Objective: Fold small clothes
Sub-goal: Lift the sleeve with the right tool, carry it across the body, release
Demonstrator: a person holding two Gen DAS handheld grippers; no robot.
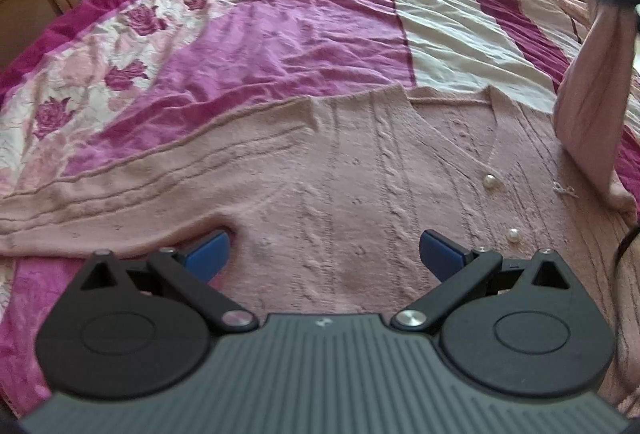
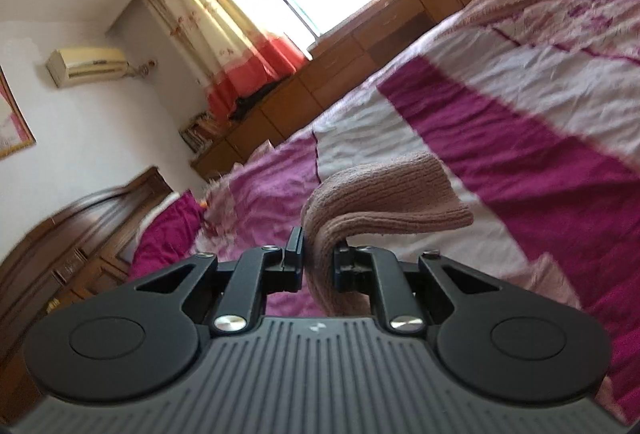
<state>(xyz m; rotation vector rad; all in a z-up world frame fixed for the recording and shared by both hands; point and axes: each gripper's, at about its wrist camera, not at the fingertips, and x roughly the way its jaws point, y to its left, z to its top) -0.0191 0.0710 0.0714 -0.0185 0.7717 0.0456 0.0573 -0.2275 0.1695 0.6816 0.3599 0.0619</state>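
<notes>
Right gripper (image 2: 318, 258) clamped on cardigan sleeve (image 2: 384, 197) | left gripper (image 1: 324, 254) wide open, empty, above cardigan (image 1: 360, 169) | lay your sleeve flat across the front; keep it taut; avoid pearl buttons (image 1: 490, 181)

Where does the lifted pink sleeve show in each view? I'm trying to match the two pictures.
Left wrist: sleeve hangs at the right edge, raised above the cardigan.
Right wrist: centre, its cuff clamped in the right gripper.
Shared landmark: the white stripe on the bedspread.
</notes>
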